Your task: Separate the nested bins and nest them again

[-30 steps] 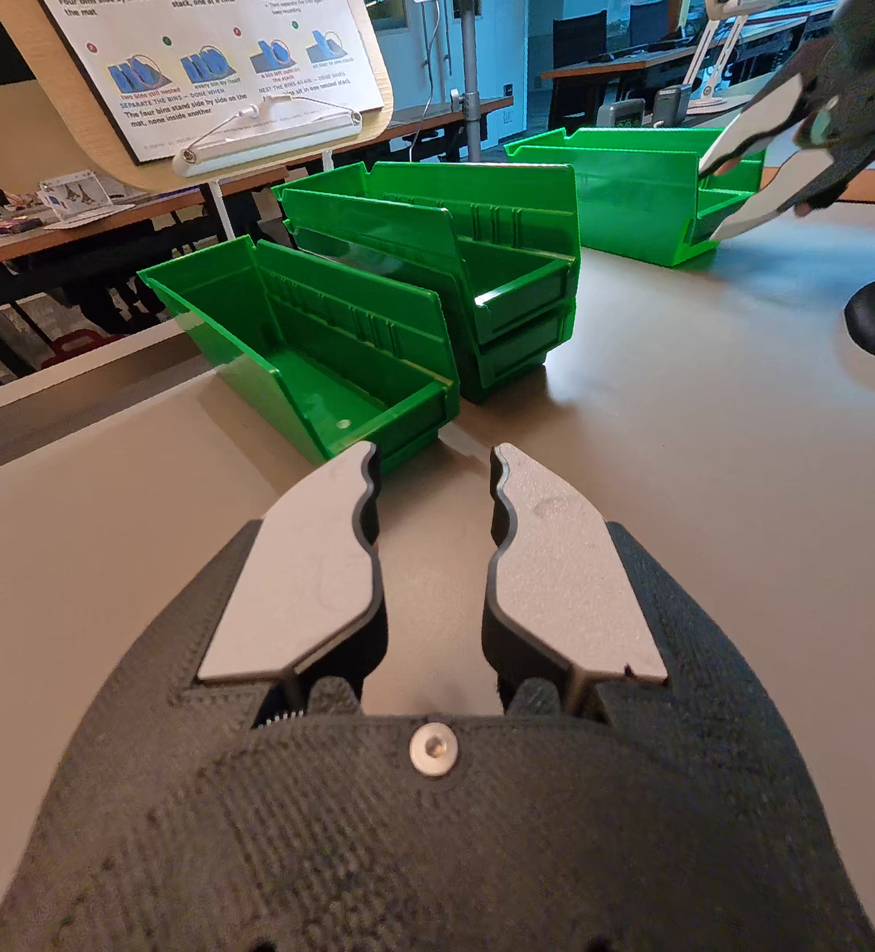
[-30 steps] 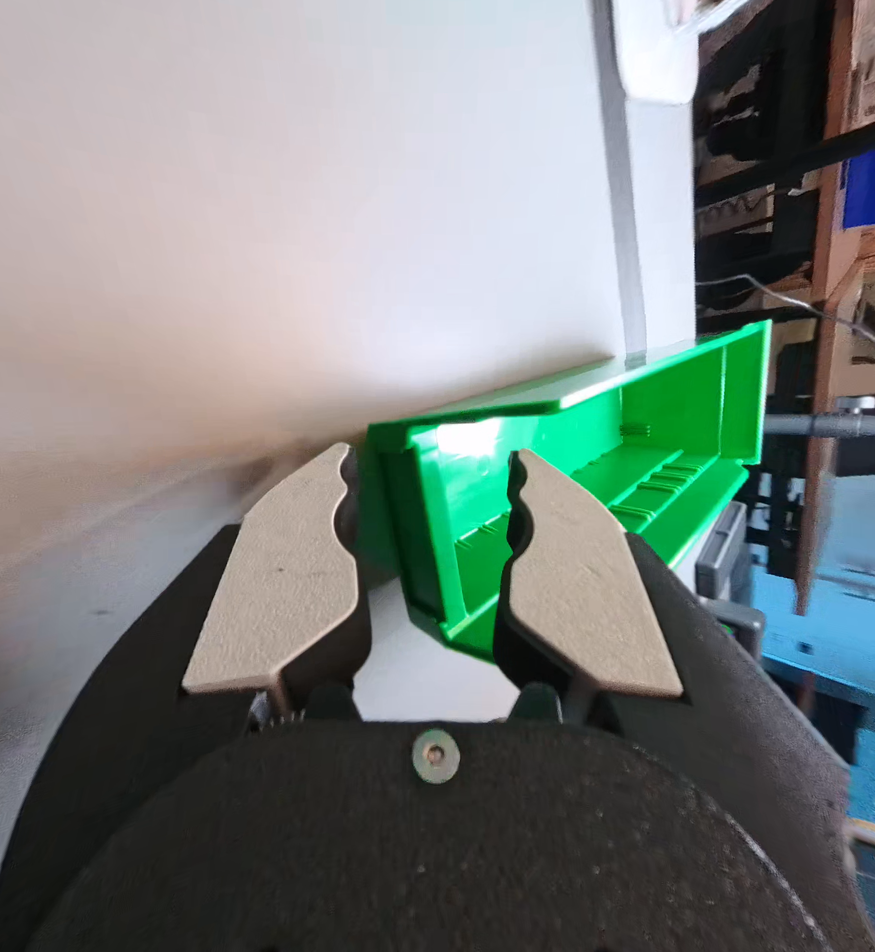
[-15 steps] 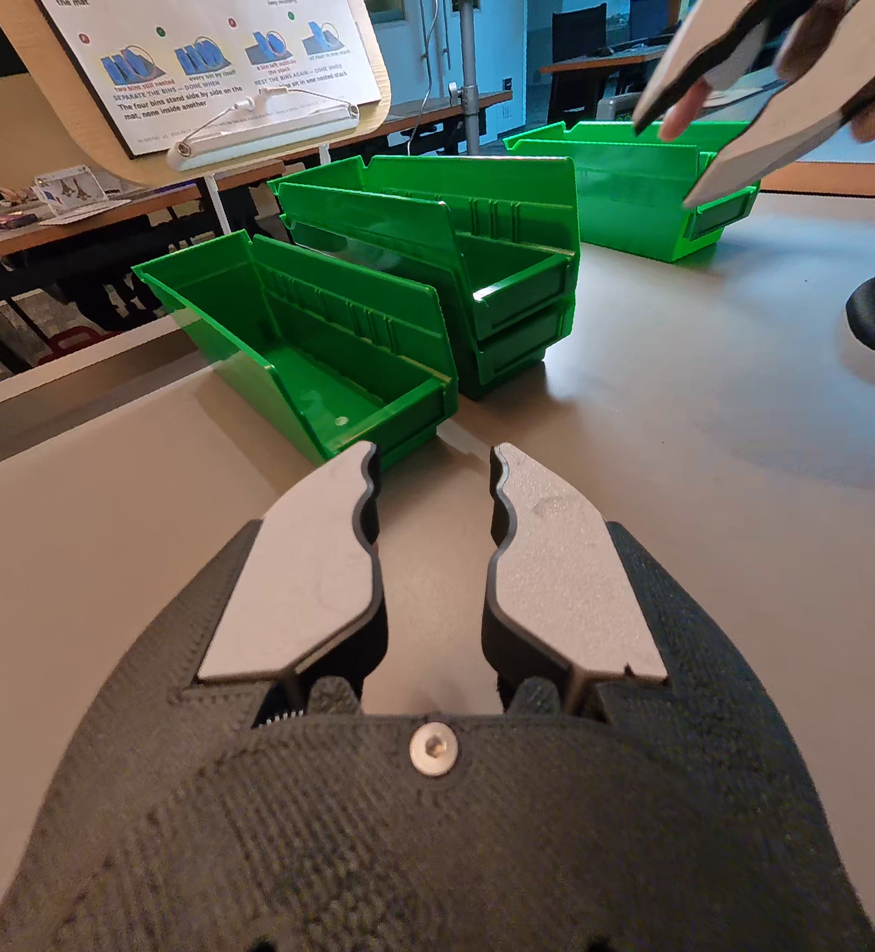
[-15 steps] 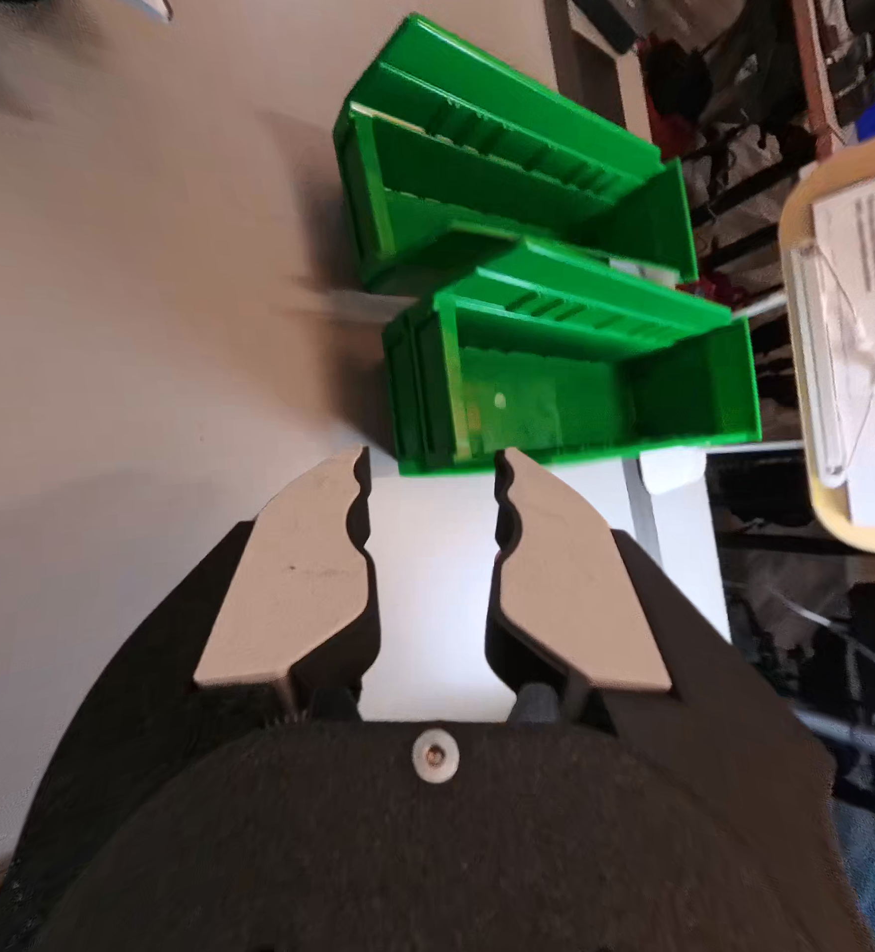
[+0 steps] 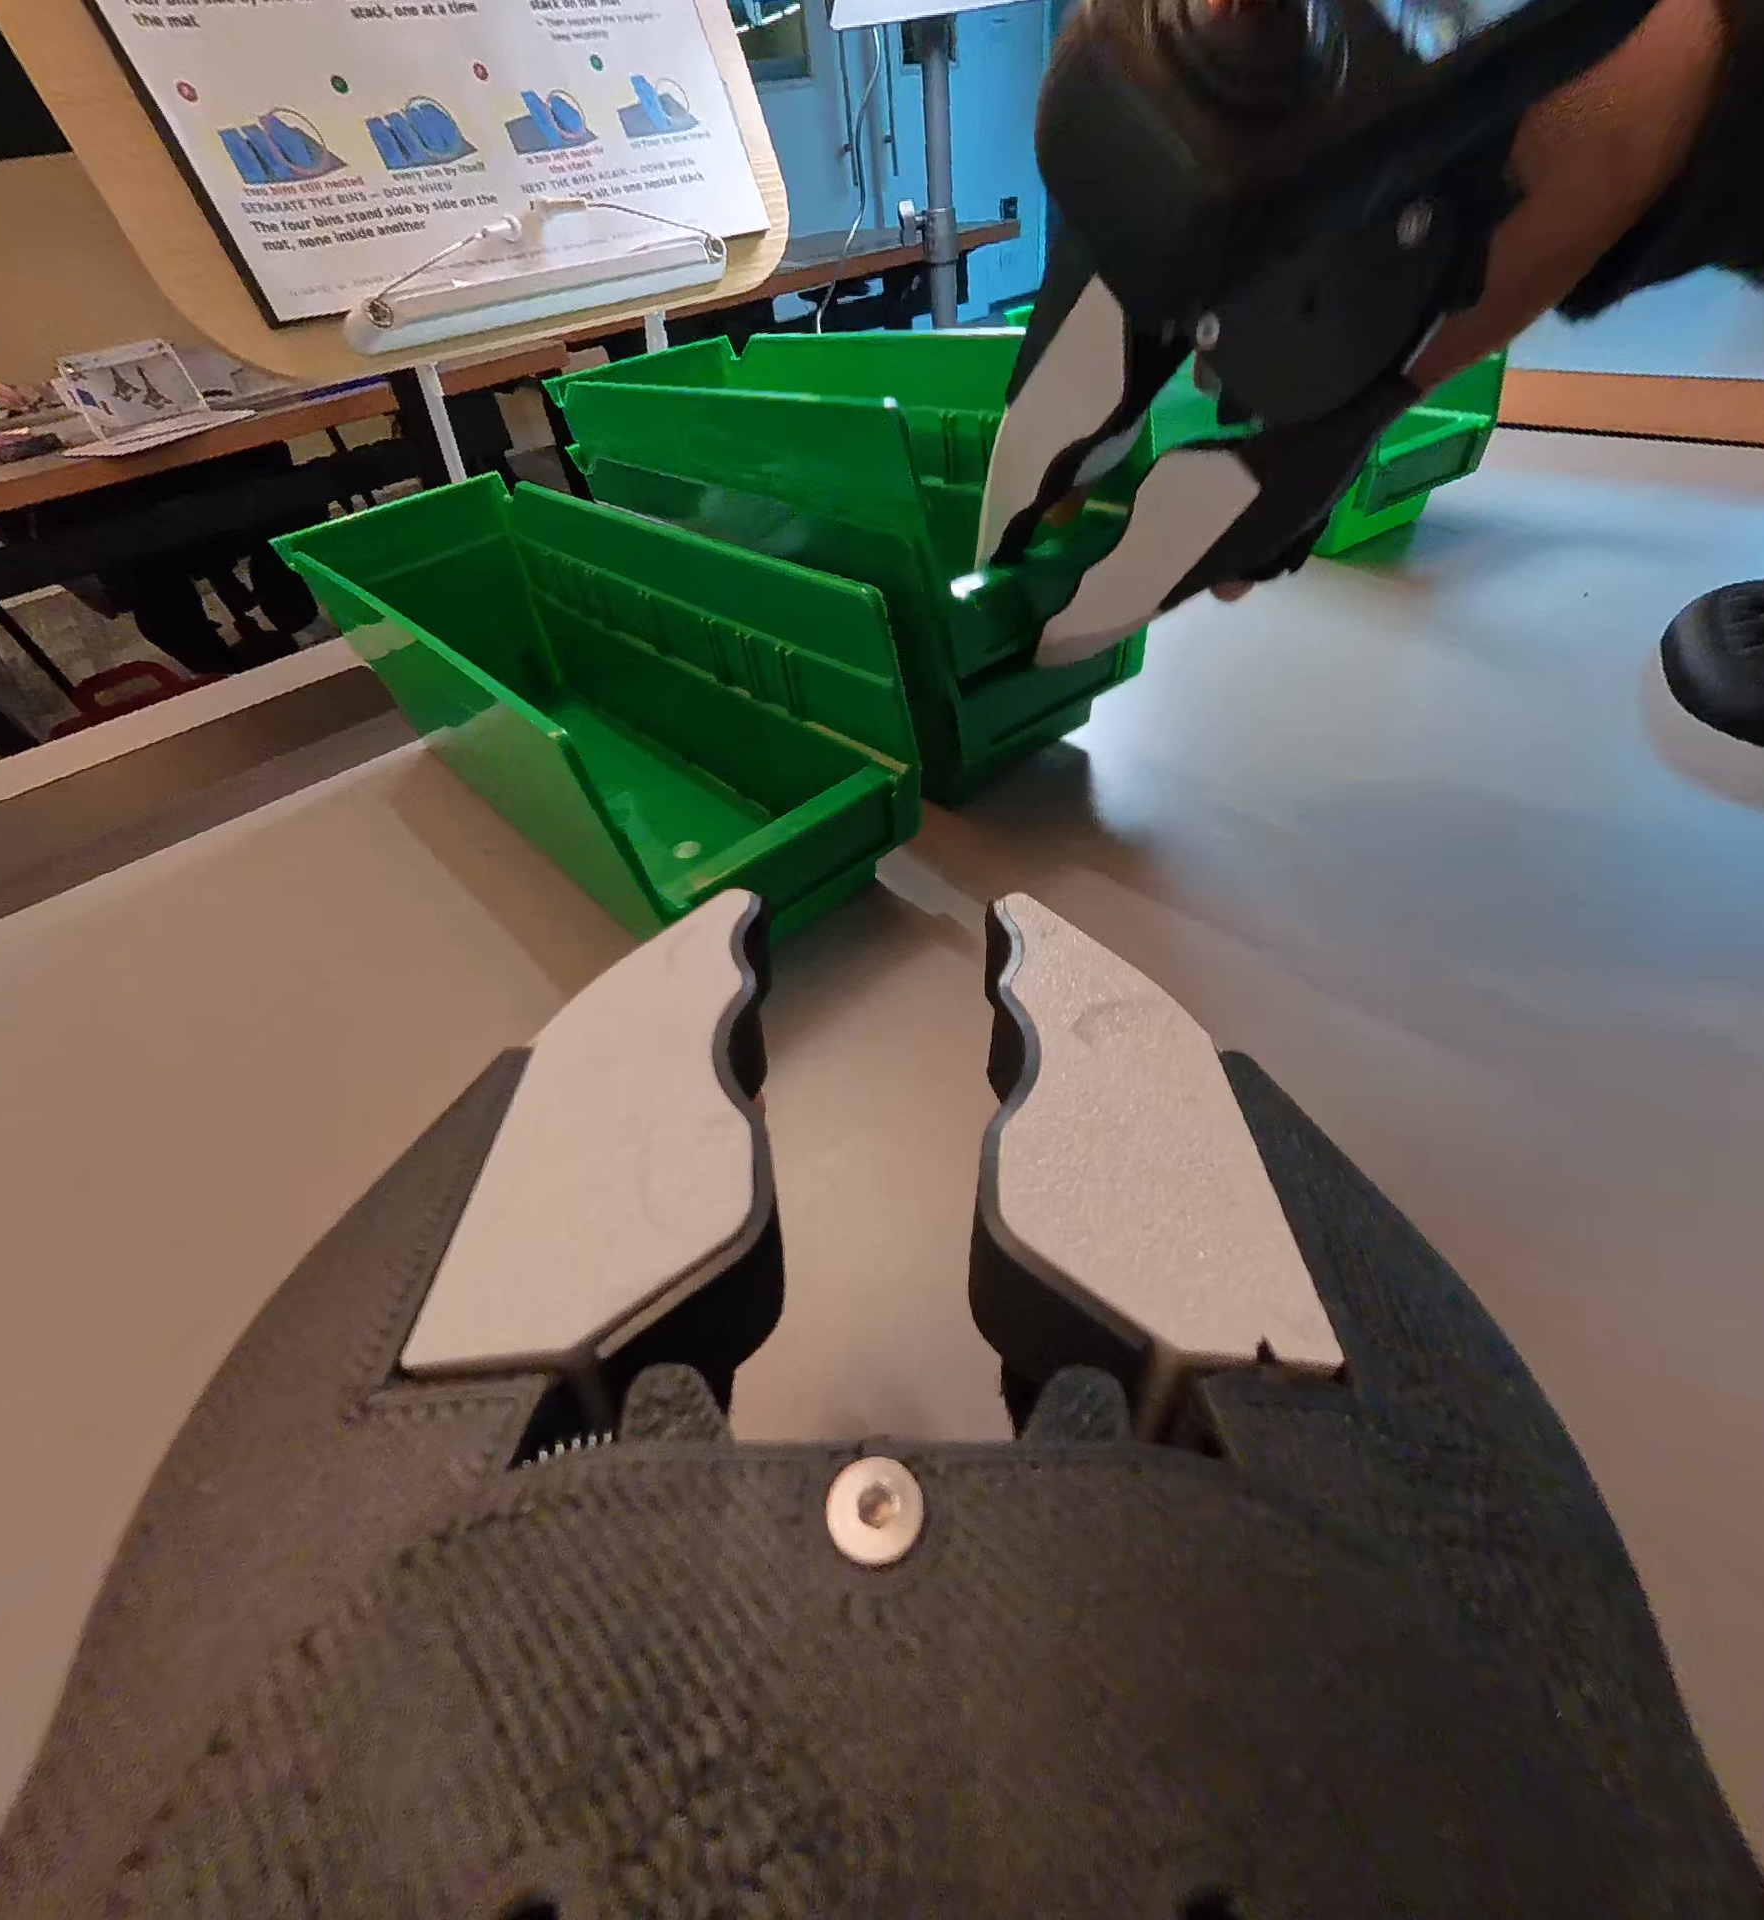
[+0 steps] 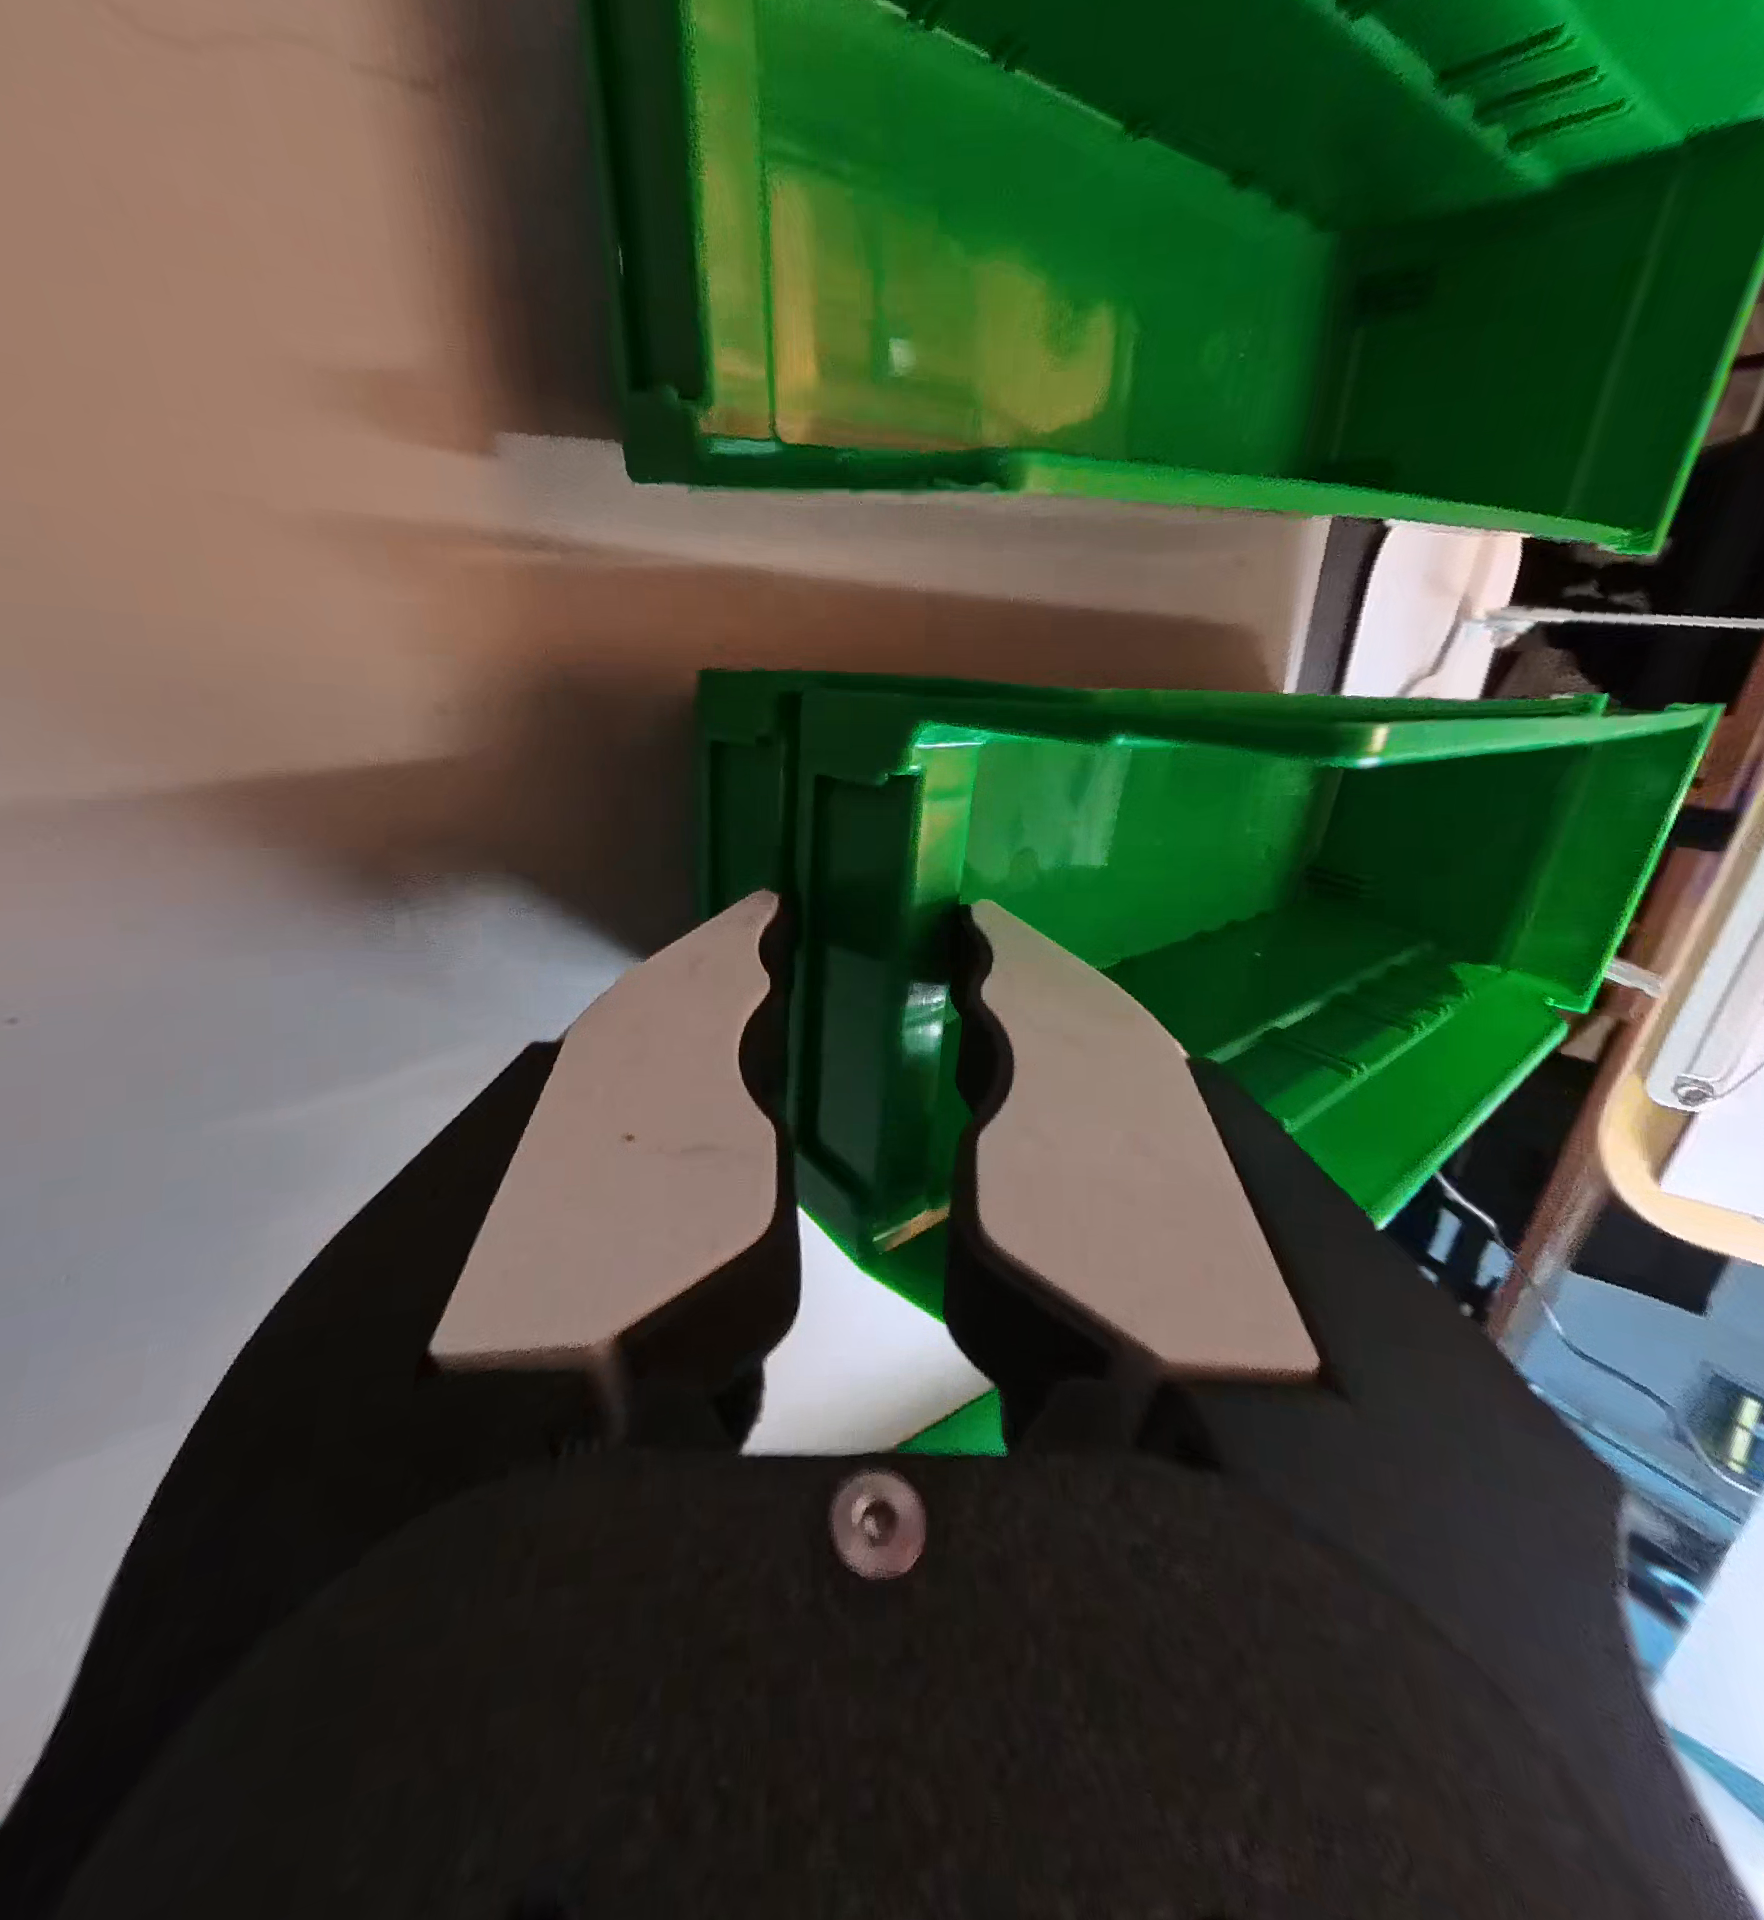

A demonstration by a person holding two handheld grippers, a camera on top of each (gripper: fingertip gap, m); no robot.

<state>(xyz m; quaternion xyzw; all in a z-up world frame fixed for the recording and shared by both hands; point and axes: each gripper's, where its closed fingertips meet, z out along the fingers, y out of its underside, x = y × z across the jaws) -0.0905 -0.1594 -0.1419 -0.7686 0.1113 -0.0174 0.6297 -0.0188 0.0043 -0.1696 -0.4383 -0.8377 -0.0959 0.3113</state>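
Having swung down within the last second, right gripper point(image 6: 867, 925), jaws apart, straddles the front lip of the glossy green plastic nested bins point(image 6: 1221, 831), ungripped; left gripper point(image 5: 870, 914) open, empty: separation imminent.

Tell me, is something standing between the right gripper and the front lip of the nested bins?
Nothing visible does. The right gripper already straddles the front lip of the upper nested bin, one finger outside and one inside, with no other object between them. The jaws look not yet closed on it.

The left gripper point(image 5: 870, 925) hovered low and level, its jaws apart with nothing between them. The right gripper point(image 6: 867, 914) angled downward, jaws straddling a bin point(image 6: 857, 1039) wall, fingers nearly touching it.
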